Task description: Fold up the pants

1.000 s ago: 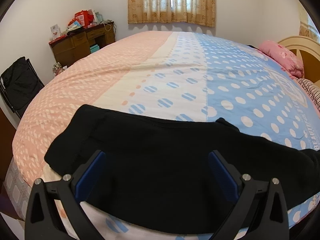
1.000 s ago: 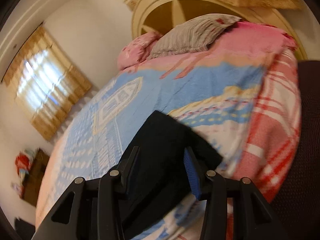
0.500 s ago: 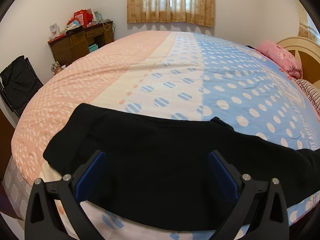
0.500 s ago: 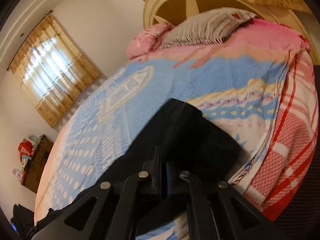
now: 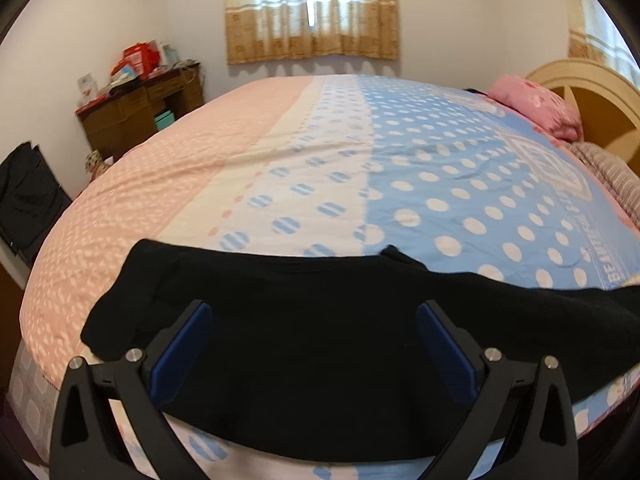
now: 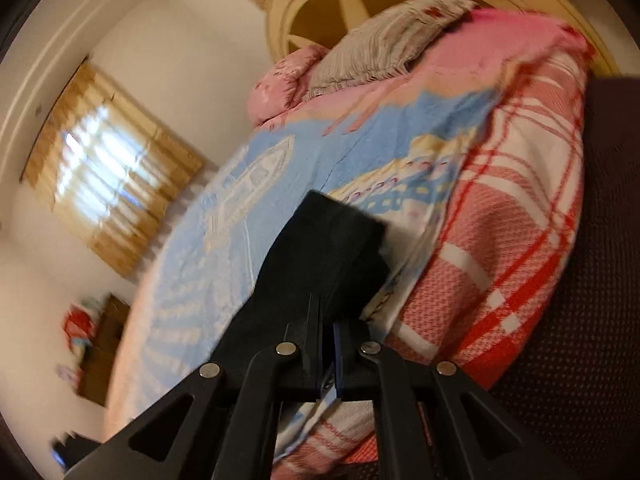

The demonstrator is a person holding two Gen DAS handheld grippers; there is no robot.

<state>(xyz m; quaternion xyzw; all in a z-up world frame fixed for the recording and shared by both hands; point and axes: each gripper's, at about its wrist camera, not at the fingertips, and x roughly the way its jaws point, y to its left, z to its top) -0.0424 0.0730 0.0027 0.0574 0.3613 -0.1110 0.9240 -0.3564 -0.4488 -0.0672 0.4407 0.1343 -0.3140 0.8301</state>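
Note:
Black pants [image 5: 320, 340] lie stretched along the near edge of the bed. In the left wrist view my left gripper [image 5: 316, 320] is open, its blue-padded fingers [image 5: 184, 344] spread wide over the cloth near one end of the pants, holding nothing. In the right wrist view my right gripper [image 6: 327, 320] is shut on the near edge of the other end of the black pants [image 6: 320, 256], close to the bed's side edge.
The bed has a pink, white and blue dotted cover [image 5: 360, 168]. Pillows [image 6: 384, 40] and a wooden headboard [image 5: 592, 92] are at the head. A red plaid blanket [image 6: 500, 220] hangs beside the pants. A cluttered wooden desk [image 5: 140, 108] and a black chair [image 5: 28, 196] stand by the wall.
My right gripper closed on the end of the pants and has moved, tilting its view. My left gripper has stayed open and drawn back slightly.

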